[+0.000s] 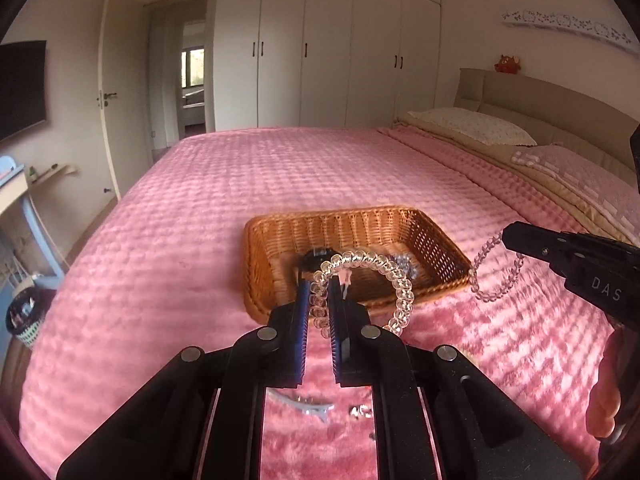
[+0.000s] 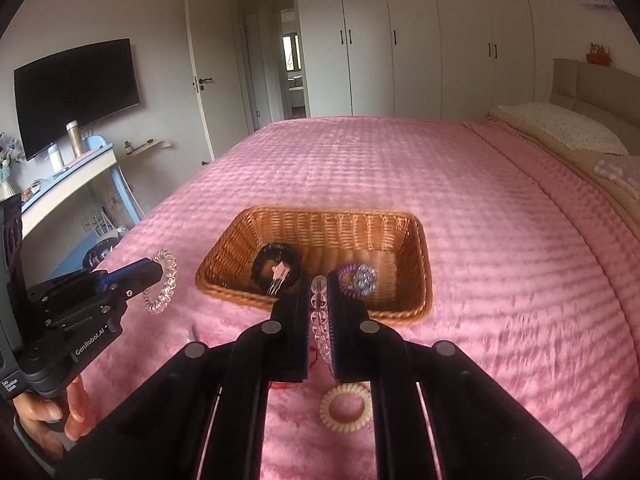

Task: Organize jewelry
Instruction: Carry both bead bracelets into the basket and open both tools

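A wicker basket (image 1: 440,240) (image 2: 420,264) sits on the pink bedspread. In it lie a black hair tie (image 2: 260,268), a small pink clip (image 2: 280,274) and a purple-silver scrunchie (image 2: 358,280). My left gripper (image 1: 319,284) is shut on a clear spiral hair tie (image 1: 372,260), held just before the basket's near rim; it also shows in the right wrist view (image 2: 162,284). My right gripper (image 2: 319,284) is shut on a clear bead bracelet (image 2: 319,316), which hangs right of the basket in the left wrist view (image 1: 494,276).
On the bedspread near me lie a cream spiral hair tie (image 2: 346,410), a silver hair clip (image 1: 304,404) and small silver pieces (image 1: 360,411). Pillows (image 1: 476,126) and the headboard are at the right. A desk (image 2: 68,184) and a TV (image 2: 76,96) are at the left.
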A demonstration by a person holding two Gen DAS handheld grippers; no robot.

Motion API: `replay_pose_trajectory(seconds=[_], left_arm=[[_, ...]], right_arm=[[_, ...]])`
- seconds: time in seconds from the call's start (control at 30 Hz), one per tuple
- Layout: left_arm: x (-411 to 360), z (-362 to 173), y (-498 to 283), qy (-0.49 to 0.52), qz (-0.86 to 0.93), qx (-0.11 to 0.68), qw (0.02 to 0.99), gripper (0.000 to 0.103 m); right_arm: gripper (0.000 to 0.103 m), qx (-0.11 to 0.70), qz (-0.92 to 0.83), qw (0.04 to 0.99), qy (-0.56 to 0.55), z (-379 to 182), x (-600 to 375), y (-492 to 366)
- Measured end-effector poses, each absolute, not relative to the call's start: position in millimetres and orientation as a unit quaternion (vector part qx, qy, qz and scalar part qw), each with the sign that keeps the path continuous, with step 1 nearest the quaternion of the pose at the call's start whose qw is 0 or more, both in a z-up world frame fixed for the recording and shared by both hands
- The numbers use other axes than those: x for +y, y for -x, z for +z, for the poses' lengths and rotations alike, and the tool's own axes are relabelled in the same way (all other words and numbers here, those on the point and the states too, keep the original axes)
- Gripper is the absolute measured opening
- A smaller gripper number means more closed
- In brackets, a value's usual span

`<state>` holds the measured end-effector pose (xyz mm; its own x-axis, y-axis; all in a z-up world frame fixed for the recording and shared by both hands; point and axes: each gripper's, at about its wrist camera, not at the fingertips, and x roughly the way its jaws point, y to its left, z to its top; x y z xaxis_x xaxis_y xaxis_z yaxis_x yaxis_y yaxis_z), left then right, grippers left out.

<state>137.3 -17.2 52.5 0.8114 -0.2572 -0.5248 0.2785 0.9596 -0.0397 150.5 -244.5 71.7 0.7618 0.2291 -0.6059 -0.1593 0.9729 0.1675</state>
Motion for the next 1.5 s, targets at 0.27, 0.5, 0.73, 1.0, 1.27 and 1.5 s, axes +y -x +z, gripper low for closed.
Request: replay_pose_trajectory(seconds=[0.27,0.5,0.73,1.0,1.27,1.5], left_arm=[[-33,41,-208,-0.012,-0.136,0.29,0.947,0.008],[-35,4,-251,-0.011,-0.123,0.32,0.939,0.008],[-32,-18,-268,-0.008,-0.118,0.34,0.933,0.008],[-32,-23,-269,-0.007,-0.118,0.347,0.931,0.009],[-15,-3,-251,0.036,-0.133,0.321,0.937,0.04],[1,26,-212,0.057,-0.14,0.292,0.945,0.041]], right_arm=[[0.006,0.344,0.104,0.931,-0.056,55,-236,-223],[0.006,0.388,0.102,0.914,-0.056,9,-221,-269],[0.006,0.411,0.093,0.904,-0.07,-22,-220,-290],[0.007,0.421,0.081,0.9,-0.085,-33,-228,-294],[0.047,0.415,0.075,0.9,-0.11,-22,-250,-279],[0.047,0.374,0.075,0.92,-0.088,15,-253,-229]])
